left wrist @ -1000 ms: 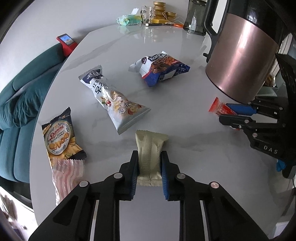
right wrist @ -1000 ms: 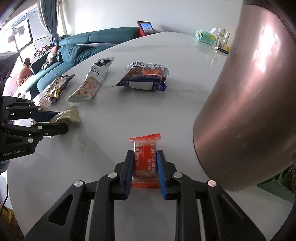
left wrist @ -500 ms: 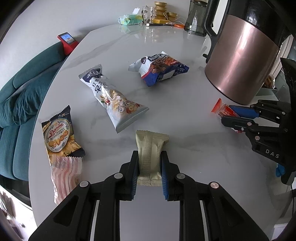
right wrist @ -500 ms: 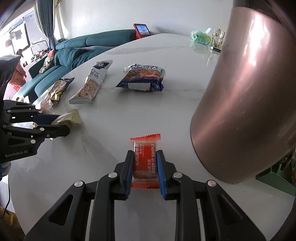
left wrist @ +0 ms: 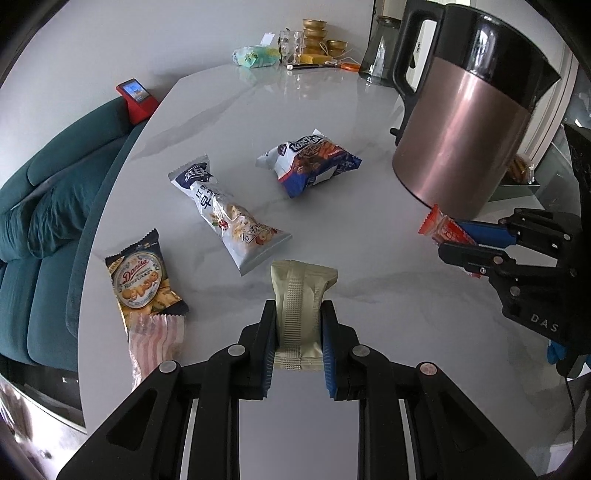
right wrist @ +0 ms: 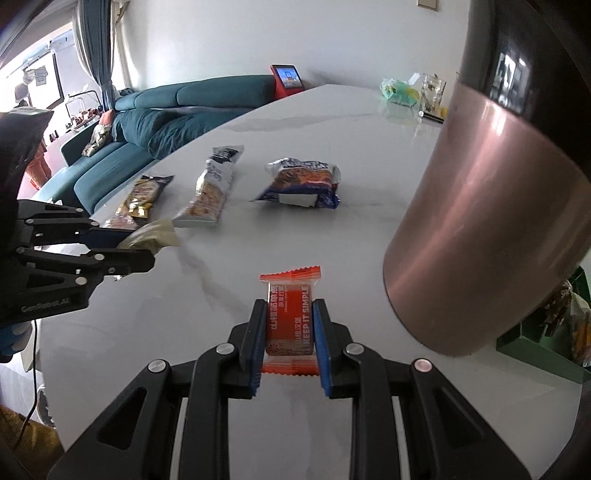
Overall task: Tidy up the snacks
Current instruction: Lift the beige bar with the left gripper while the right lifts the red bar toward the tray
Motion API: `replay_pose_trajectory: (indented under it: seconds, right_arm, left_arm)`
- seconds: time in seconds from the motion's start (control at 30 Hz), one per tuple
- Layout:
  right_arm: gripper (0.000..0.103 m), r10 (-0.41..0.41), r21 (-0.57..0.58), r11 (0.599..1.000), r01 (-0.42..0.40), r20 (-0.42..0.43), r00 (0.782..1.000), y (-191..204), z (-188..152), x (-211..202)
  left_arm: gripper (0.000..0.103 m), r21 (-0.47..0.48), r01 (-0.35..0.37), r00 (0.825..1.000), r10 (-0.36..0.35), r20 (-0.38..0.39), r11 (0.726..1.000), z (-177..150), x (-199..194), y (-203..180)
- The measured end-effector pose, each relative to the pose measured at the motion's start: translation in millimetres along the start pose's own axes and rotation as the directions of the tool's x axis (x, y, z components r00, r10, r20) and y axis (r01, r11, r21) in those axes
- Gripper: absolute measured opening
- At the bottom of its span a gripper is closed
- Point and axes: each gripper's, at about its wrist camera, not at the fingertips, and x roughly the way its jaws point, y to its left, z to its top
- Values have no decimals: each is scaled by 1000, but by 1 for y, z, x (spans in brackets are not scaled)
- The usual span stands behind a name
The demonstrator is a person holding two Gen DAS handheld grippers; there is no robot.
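Both grippers are loaded on my end. My left gripper [left wrist: 298, 345] has its jaws clamped on a cream packet [left wrist: 300, 306], which sticks out forward between them over the near part of the table [left wrist: 369, 206]. My right gripper [right wrist: 289, 341] has its jaws squeezed on a small orange packet [right wrist: 290, 317] with "KEEP IT SIMPLE" printed down one side. I can't tell from either camera whether the packets are touching the table or just above it.

From the left wrist view, the rest of the snacks lie flat further out: a long white bag [left wrist: 225, 214] just beyond the cream packet, a blue and white bag [left wrist: 310, 162] farther and to the right of it, and a cookie bag [left wrist: 142, 278] at the near left edge with a pink striped wrapper [left wrist: 155, 341] overlapping its near end. The right gripper shows up on the right side of that view, just in front of a big copper kettle [left wrist: 465, 122].

Far end of the table has a glass [left wrist: 291, 46], some gold tins [left wrist: 316, 35] and a green pouch [left wrist: 255, 57]. A teal sofa [right wrist: 159, 122] runs along the left side of the table.
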Motion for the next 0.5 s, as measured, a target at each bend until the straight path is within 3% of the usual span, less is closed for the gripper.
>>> replay_pose_trajectory:
  seconds: [0.3, 0.5]
  right_arm:
    - [0, 5, -23, 1000, -5, -34, 999, 24, -19, -33]
    - [0, -20, 9, 1000, 21, -76, 997, 22, -49, -56]
  left_arm:
    - [18, 79, 44, 999, -43, -20, 996, -6, -17, -17]
    - [18, 171, 124, 992, -116, -52, 977, -11, -22, -54]
